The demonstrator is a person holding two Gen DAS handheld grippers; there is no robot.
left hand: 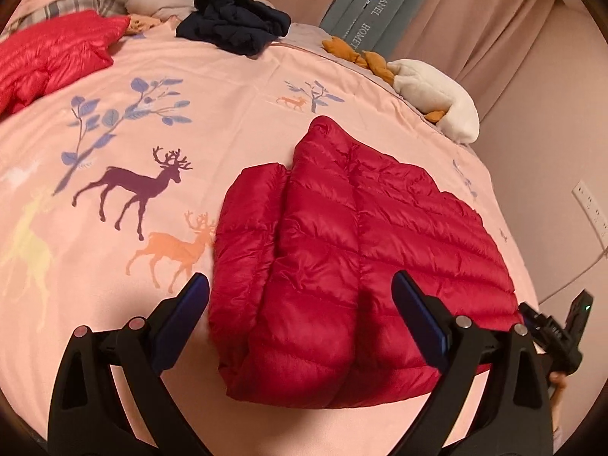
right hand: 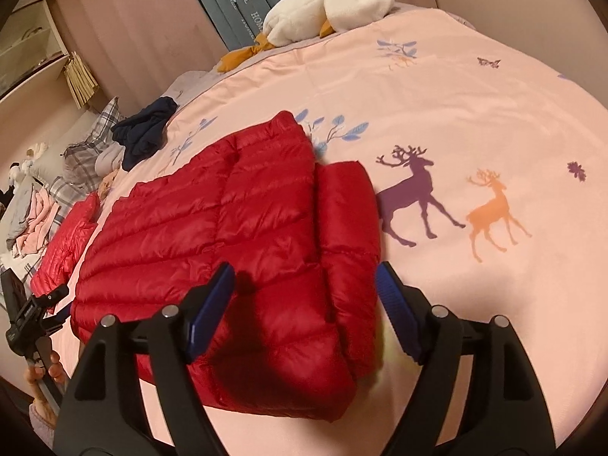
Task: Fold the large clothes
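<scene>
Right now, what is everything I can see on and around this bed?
Folded puffer jacket: one, dark red, middle of the bed, in front of both grippers.
Second puffer jacket: one, brighter red, unfolded, far left of the bed.
Dark garment: one, navy, bunched, far side of the bed.
Plush toy: one, white with orange feet, far edge of the bed.
Bedspread: one, pink with deer and branch prints.
Plaid pillows: grey check, head of the bed; count unclear.
Curtain: beige, behind the bed.
Wall socket: one, white, right wall.
Left gripper: black with blue pads, open, above the jacket's near edge.
Right gripper: same, open, above the jacket's near edge.
</scene>
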